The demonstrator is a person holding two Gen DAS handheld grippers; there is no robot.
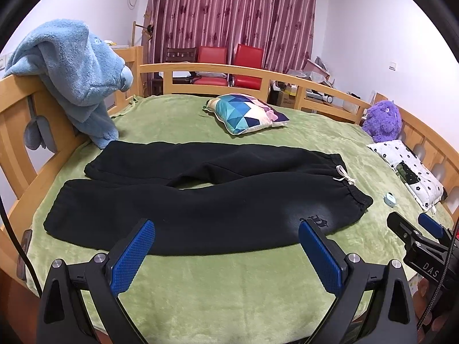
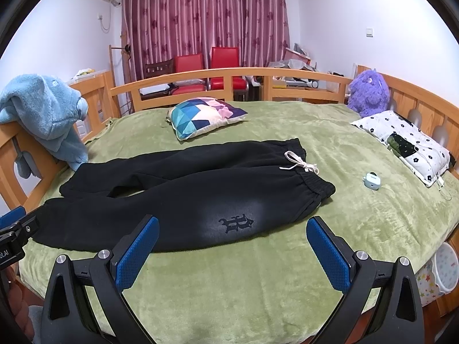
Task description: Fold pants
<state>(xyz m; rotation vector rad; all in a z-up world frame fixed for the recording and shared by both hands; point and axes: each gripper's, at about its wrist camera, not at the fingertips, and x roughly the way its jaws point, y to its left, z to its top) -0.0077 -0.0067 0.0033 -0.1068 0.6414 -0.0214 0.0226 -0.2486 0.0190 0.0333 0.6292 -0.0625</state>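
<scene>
Black sweatpants [image 1: 200, 200] [image 2: 178, 195] lie flat across the green bed cover, legs spread apart toward the left and waistband with a white drawstring [image 1: 344, 176] [image 2: 301, 164] at the right. A dark logo [image 2: 236, 222] marks the near leg. My left gripper [image 1: 226, 229] hovers open above the near edge of the near leg, holding nothing. My right gripper [image 2: 232, 226] is open too, over the near edge by the logo, and shows at the right edge of the left wrist view [image 1: 413, 226].
Green bed cover [image 1: 229, 286] inside a wooden rail [image 1: 17, 132]. A patterned cushion [image 1: 246, 111] lies behind the pants, a blue plush blanket [image 1: 77, 77] hangs on the left rail, a purple plush toy [image 2: 368, 91] and floral pillow [image 2: 407, 143] sit right. A small pale blue case [image 2: 372, 181] lies near the waistband.
</scene>
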